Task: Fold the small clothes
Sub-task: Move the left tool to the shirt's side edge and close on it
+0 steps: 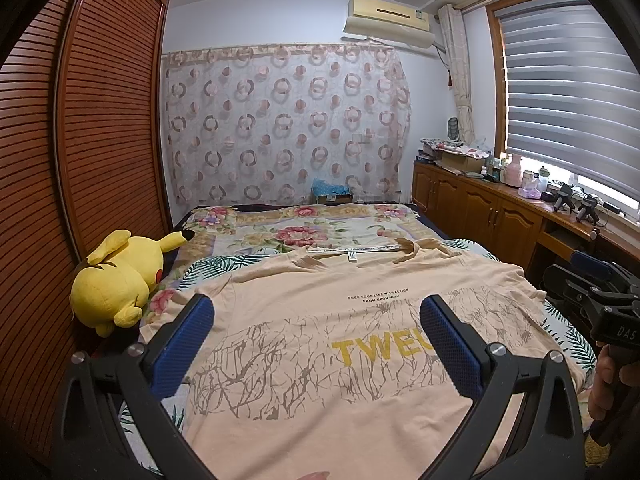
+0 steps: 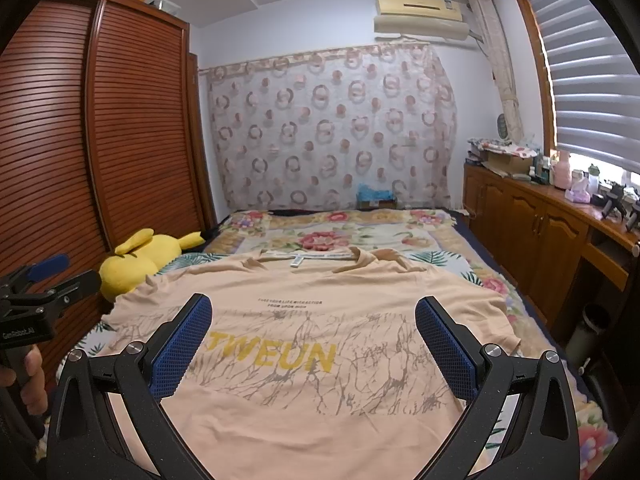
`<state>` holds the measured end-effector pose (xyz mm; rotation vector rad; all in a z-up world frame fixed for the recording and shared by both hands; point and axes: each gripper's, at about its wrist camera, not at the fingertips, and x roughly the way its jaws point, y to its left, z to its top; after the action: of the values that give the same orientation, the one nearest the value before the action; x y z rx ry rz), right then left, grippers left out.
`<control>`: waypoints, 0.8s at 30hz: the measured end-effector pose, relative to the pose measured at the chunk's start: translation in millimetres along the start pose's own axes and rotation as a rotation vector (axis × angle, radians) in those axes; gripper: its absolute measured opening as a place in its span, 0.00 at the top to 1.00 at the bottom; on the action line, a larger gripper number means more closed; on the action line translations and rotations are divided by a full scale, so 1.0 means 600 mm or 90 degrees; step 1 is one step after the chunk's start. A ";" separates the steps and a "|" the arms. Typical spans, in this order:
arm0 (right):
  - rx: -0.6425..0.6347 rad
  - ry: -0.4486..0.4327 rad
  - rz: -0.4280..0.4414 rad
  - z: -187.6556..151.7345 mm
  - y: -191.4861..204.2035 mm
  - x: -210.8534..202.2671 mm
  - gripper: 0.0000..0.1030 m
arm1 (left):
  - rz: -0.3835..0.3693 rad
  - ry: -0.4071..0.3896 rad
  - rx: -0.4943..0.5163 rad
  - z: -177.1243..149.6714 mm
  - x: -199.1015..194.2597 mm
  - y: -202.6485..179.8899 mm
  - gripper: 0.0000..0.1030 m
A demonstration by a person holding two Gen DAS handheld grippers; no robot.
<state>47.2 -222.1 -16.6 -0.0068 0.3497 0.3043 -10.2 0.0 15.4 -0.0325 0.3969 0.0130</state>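
A peach T-shirt (image 1: 320, 392) with yellow letters and a brown crack print lies spread flat on the bed, collar at the far end; it also shows in the right wrist view (image 2: 304, 412). My left gripper (image 1: 316, 312) is open and empty, held above the shirt's lower half. My right gripper (image 2: 314, 312) is open and empty, also above the shirt near its hem. The right gripper's body shows at the right edge of the left wrist view (image 1: 600, 296); the left gripper's body shows at the left edge of the right wrist view (image 2: 36, 292).
A yellow plush toy (image 1: 120, 280) lies at the bed's left edge beside the brown slatted wardrobe (image 1: 80, 140). A floral bedspread (image 1: 304, 228) covers the far bed. A wooden cabinet (image 1: 500, 208) with bottles runs along the right under the window.
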 end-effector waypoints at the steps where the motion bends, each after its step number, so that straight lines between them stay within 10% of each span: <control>1: 0.000 0.000 0.000 0.000 0.000 0.000 0.00 | 0.000 0.001 0.000 0.000 0.000 0.000 0.00; 24: -0.025 0.084 0.066 -0.044 0.055 0.090 0.00 | 0.033 0.120 0.000 -0.071 0.101 0.127 0.00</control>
<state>77.1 -176.2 -58.0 -0.0483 0.4757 0.4145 27.8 74.9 -49.5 -0.0233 0.5855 0.0607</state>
